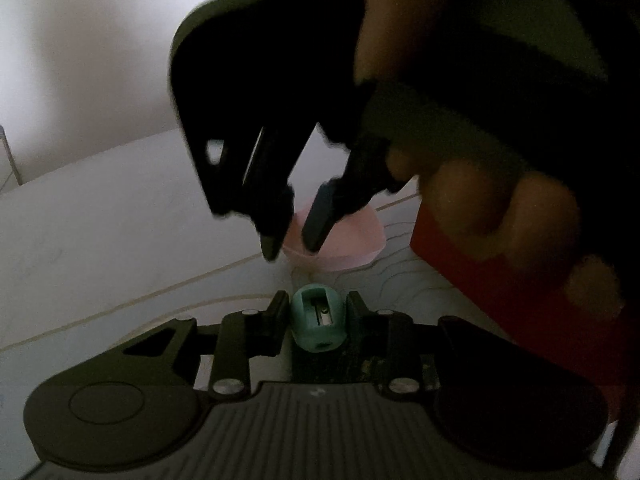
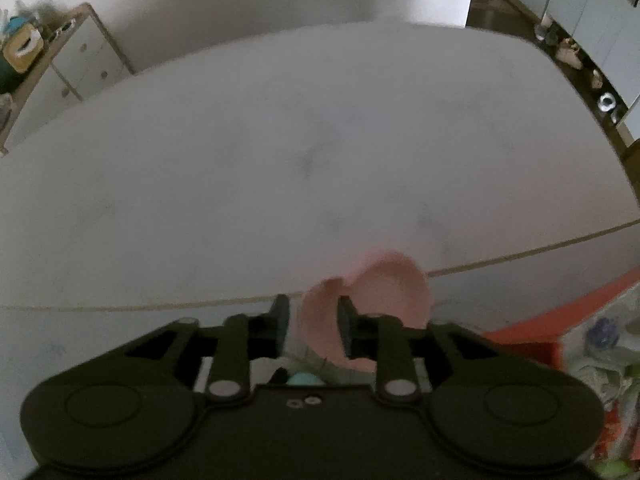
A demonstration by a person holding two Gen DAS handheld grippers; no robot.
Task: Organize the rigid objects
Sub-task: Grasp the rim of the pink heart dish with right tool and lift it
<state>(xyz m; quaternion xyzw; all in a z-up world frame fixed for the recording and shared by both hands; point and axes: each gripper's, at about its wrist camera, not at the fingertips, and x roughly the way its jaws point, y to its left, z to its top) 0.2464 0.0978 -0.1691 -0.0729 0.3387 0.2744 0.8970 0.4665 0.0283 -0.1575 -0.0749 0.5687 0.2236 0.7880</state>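
A teal pencil sharpener [image 1: 317,317] is clamped in the left gripper [image 1: 316,312], blade slot facing up; just beyond it, a pink bowl [image 1: 340,240] is straddled at its rim by the parted right gripper [image 1: 292,246]

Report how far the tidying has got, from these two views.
Done: nothing visibly put away yet. In hand: the left claw is shut on the teal pencil sharpener, held near the pink bowl; the right claw straddles that bowl's rim, one finger inside, jaws apart rather than clamped. Left: getting the sharpener into the bowl, presumably, and whatever belongs in the red box, whose contents look cluttered.
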